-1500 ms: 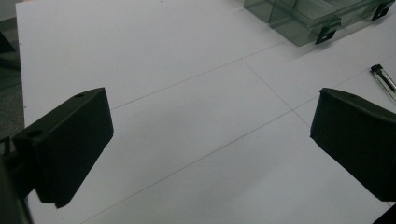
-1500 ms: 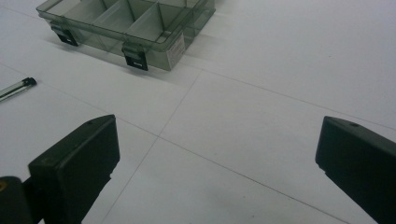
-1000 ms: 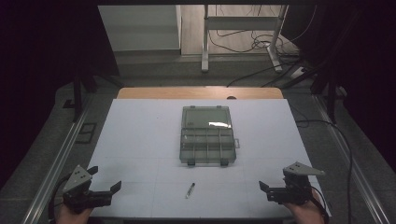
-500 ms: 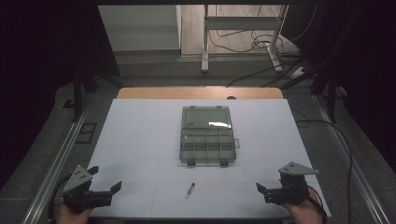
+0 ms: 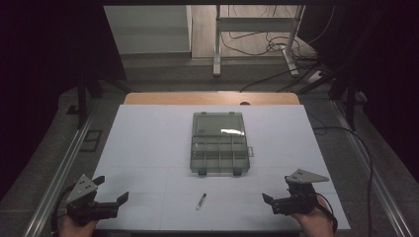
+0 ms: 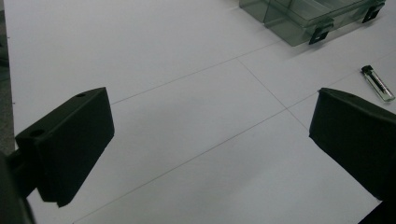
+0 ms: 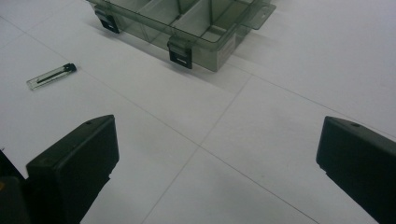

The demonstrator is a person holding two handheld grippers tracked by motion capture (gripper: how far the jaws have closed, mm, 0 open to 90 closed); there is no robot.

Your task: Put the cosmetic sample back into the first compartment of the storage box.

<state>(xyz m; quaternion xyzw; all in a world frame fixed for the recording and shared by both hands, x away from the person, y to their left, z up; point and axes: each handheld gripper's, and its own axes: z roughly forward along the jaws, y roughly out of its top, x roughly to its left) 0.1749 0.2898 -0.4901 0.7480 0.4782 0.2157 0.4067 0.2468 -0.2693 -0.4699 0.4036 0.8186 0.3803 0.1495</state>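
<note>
While the white counter (image 5: pixel 148 148) takes up most of the high view, with a strip of bare wood along its far edge, the work on it looks barely begun. The largest thing it carries is the clear compartment box (image 5: pixel 219 143), lying open near the middle with its lid folded back toward the far side and its divided tray toward the person; as far as can be seen its compartments hold nothing, and two dark latches face the near edge. The left gripper (image 5: pixel 109 195) hangs over the near left corner and the right gripper (image 5: pixel 279 195) over the near right corner, each held in a hand at the bottom edge, each with its jaws spread wide and holding nothing. Smallest is the little vial (image 5: pixel 201 201), a slim clear tube with a dark cap, lying flat on the counter between the two grippers, nearer than the box and apart from it; it also shows in the left gripper view (image 6: pixel 378 83) and the right gripper view (image 7: pixel 50 76). My reading is that this is the approach step, with the vial likely meant for a compartment. The next move calls for one gripper to swing inward, come down low and straddle the tube across its narrow width, since it could roll.
</note>
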